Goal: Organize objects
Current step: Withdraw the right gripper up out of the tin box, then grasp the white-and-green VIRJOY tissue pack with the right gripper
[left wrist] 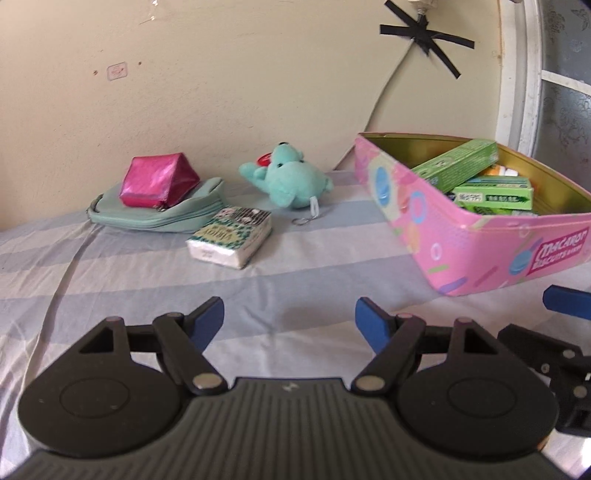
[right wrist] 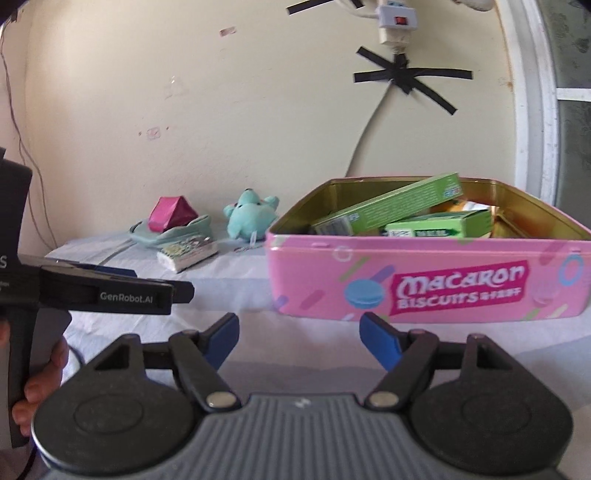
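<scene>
A pink macaron biscuit tin [left wrist: 461, 236] [right wrist: 424, 280] stands open on the striped bedsheet, holding several green boxes [left wrist: 458, 160] [right wrist: 391, 208]. Left of it lie a teal plush toy [left wrist: 291, 177] [right wrist: 249, 214], a tissue pack [left wrist: 231, 236] [right wrist: 188, 253] and a pink pouch [left wrist: 157, 181] [right wrist: 171, 214] resting on a teal zip case [left wrist: 159, 212] [right wrist: 173, 230]. My left gripper [left wrist: 290, 325] is open over bare sheet, well short of the tissue pack. My right gripper [right wrist: 299, 336] is open just in front of the tin's near wall, with nothing between its fingers.
A beige wall with a taped cable [right wrist: 402, 74] and a power strip [right wrist: 395, 22] backs the bed. A window frame [left wrist: 521, 74] rises at the right. The left gripper's body and a hand [right wrist: 40, 369] show at the left of the right wrist view.
</scene>
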### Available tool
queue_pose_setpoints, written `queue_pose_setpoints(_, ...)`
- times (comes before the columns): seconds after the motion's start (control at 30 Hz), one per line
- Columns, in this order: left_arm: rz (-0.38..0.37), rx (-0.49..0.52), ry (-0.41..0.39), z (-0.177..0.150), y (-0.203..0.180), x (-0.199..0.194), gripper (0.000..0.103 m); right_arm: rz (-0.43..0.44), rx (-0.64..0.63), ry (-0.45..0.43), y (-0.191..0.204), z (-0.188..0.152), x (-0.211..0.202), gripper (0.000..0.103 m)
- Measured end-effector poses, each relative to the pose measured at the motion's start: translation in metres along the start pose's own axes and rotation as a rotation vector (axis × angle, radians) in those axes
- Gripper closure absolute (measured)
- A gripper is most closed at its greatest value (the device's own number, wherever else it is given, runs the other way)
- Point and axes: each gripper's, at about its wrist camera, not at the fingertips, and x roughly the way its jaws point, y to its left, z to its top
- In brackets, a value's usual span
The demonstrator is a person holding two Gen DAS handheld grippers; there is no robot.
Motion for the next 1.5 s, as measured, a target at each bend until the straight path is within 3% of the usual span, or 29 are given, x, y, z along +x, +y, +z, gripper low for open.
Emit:
queue_pose_setpoints(0.17, 0.036, -0.041, 0.060, -0.006, 0.034, 0.013, 0.019, 0.041, -0.058, 0.113, 0.027, -0.001, 0.024, 0.029)
queue_pose_setpoints(0.3, 0.037, -0.048, 0.074, -0.003, 0.051, 0.020, 0.017, 0.046, -0.117, 0.140, 0.047, 0.005, 0.036, 0.029)
queue_pose_setpoints(0.47, 0.100, 0.008, 0.073, 0.000, 0.077, 0.029, 0.006, 0.058, -0.138, 0.157, 0.060, 0.018, 0.060, 0.026)
queue_pose_setpoints(0.6, 0.150, -0.002, 0.072, 0.001, 0.107, 0.035, 0.005, 0.086, -0.166, 0.168, 0.076, 0.029, 0.080, 0.025)
queue_pose_setpoints(0.83, 0.141, -0.186, 0.103, 0.004, 0.158, 0.043, 0.006, 0.088, -0.167, 0.191, 0.107, 0.046, 0.118, 0.015)
queue_pose_setpoints(1.03, 0.130, -0.199, 0.105, 0.003, 0.169, 0.043, 0.006, 0.070, -0.161, 0.208, 0.129, 0.065, 0.158, 0.011)
queue_pose_setpoints(1.2, 0.125, -0.211, 0.105, 0.003, 0.171, 0.044, 0.005, 0.024, -0.062, 0.221, 0.129, 0.084, 0.189, 0.006)
queue_pose_setpoints(1.5, 0.123, -0.209, 0.106, 0.004, 0.170, 0.044, 0.005, -0.009, -0.025, 0.223, 0.134, 0.094, 0.213, 0.001)
